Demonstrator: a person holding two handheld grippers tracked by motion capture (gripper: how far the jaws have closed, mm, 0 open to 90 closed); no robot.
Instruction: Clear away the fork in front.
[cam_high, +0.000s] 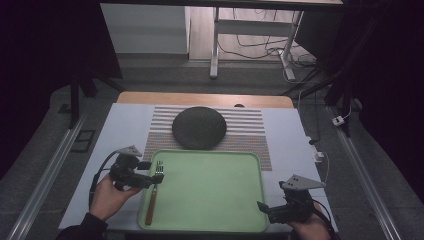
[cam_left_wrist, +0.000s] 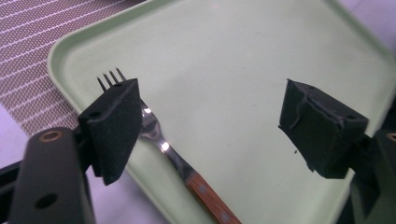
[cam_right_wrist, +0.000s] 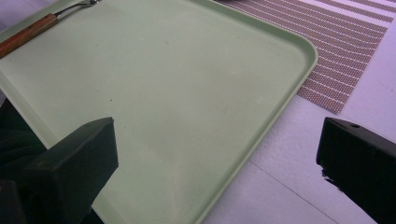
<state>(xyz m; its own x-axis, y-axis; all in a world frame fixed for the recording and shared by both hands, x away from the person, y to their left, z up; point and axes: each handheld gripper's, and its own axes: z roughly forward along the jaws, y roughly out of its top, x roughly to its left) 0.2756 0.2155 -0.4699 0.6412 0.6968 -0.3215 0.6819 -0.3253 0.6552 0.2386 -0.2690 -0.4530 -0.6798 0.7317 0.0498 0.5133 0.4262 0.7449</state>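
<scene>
The left gripper (cam_left_wrist: 210, 126) has its fingers spread wide above the fork (cam_left_wrist: 177, 163), which lies along the left edge of the green tray (cam_high: 220, 200); one pad hides the tines. Closing from here, the far finger could strike the tray rim and skid the fork away. The right gripper (cam_right_wrist: 219, 172), fingers also spread and empty, hovers over the tray's near right corner on the bench (cam_high: 295, 145).

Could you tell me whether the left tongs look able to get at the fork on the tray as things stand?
Probably yes. The left tongs stand open right at the fork, which lies bare along the green tray's left edge, nothing covering it.
</scene>
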